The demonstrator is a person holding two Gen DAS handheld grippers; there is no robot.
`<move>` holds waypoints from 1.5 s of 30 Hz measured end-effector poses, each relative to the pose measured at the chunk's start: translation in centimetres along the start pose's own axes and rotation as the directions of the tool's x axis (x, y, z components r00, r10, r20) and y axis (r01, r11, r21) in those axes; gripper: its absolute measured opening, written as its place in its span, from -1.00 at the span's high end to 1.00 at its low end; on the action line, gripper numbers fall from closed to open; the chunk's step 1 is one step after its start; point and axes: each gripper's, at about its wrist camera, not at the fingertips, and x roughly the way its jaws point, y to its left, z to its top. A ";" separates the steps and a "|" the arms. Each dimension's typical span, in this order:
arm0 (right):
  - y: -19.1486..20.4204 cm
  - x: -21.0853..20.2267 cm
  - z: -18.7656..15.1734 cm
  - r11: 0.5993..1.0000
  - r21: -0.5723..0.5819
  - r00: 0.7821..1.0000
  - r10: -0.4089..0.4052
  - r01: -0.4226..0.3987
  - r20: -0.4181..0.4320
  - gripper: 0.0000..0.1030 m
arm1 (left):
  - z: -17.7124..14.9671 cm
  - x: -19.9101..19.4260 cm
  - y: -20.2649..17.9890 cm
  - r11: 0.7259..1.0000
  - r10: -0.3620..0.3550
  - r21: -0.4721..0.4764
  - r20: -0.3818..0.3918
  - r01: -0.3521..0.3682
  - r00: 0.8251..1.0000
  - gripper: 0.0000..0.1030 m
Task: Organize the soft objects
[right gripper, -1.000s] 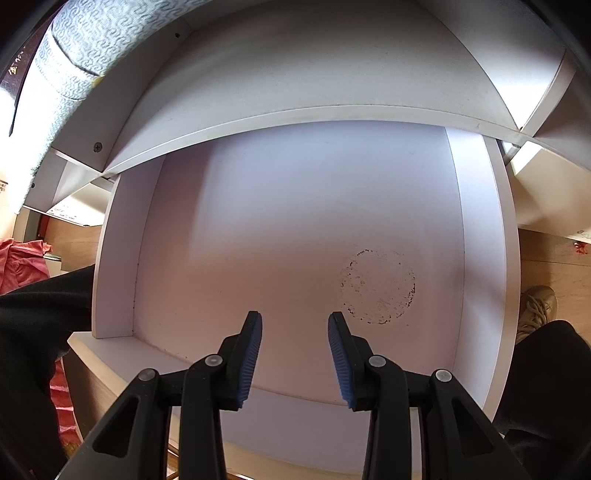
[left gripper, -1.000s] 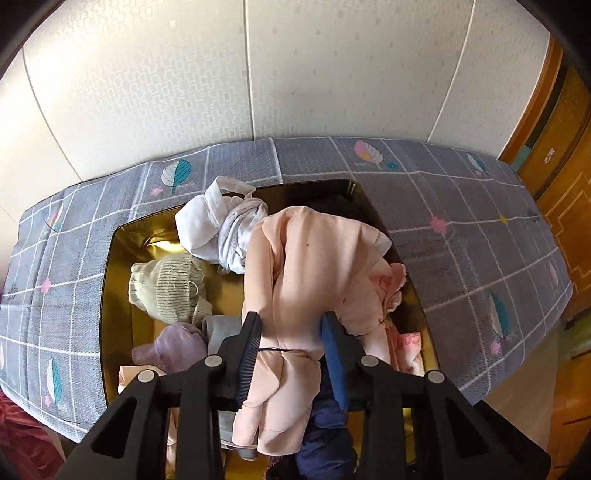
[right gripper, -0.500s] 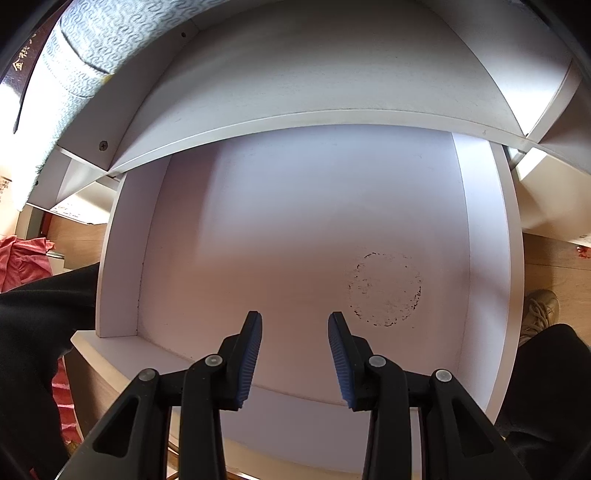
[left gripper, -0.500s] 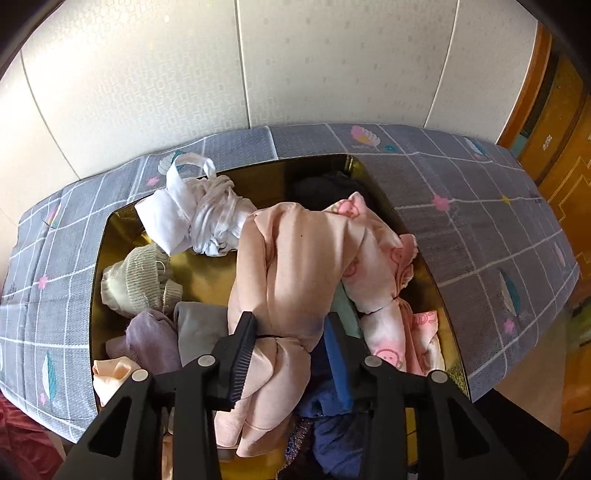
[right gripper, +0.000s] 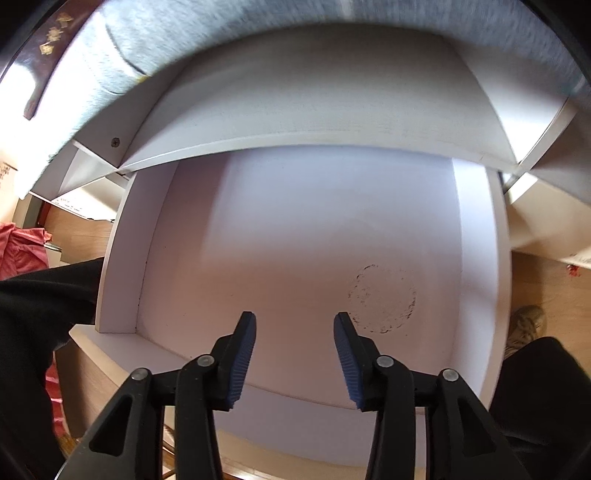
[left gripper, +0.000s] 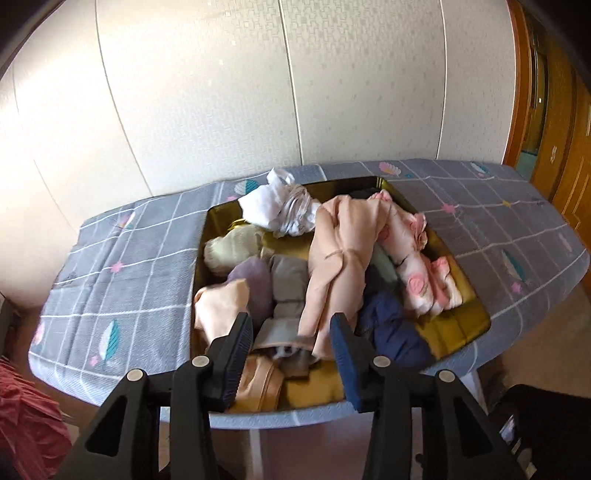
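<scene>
Holding state, left: the black left gripper with blue ribbed pads (left gripper: pixel 291 334) has just been opening; its jaws stand apart, clear of the long peach-coloured cloth garment (left gripper: pixel 338 258), whose lower end shows between them without being pinched.
Task things: the peach garment lies draped over the pile inside the shallow gold-coloured rectangular box (left gripper: pixel 463 325), beside a pink rose-print cloth (left gripper: pixel 413 258), a dark navy cloth (left gripper: pixel 391 325), a white-and-grey knotted bundle (left gripper: pixel 280 208), a pale green knitted piece (left gripper: pixel 231 249) and a mauve rolled cloth (left gripper: pixel 253 284).
Support: the box sits on a grey checked tablecloth with leaf and flower prints (left gripper: pixel 122 273).
Holding state, right: the black right gripper with blue ribbed pads (right gripper: pixel 294 336) has just been opening; nothing lies between its jaws, above the bare white shelf compartment (right gripper: pixel 295 236) with a faint dark ring mark (right gripper: pixel 382 299).
Writing: gold characters on a dark panel (right gripper: pixel 51 35), too blurred to read.
</scene>
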 end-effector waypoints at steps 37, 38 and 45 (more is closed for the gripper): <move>12.3 -19.7 -10.3 0.977 -0.092 0.838 -0.112 0.190 0.535 -0.99 | -20.3 -12.1 -1.5 0.976 0.112 -0.187 -0.007 -0.112 0.994 0.15; 12.5 -20.2 -10.5 0.976 -0.092 0.829 -0.115 0.196 0.547 -0.99 | -20.5 -12.2 -1.3 0.975 0.115 -0.190 -0.012 -0.115 0.993 0.15; 12.2 -22.4 -11.1 0.991 -0.042 0.811 -0.081 0.129 0.580 -0.99 | -20.6 -12.9 -0.8 0.969 0.116 -0.223 0.010 -0.111 0.993 0.15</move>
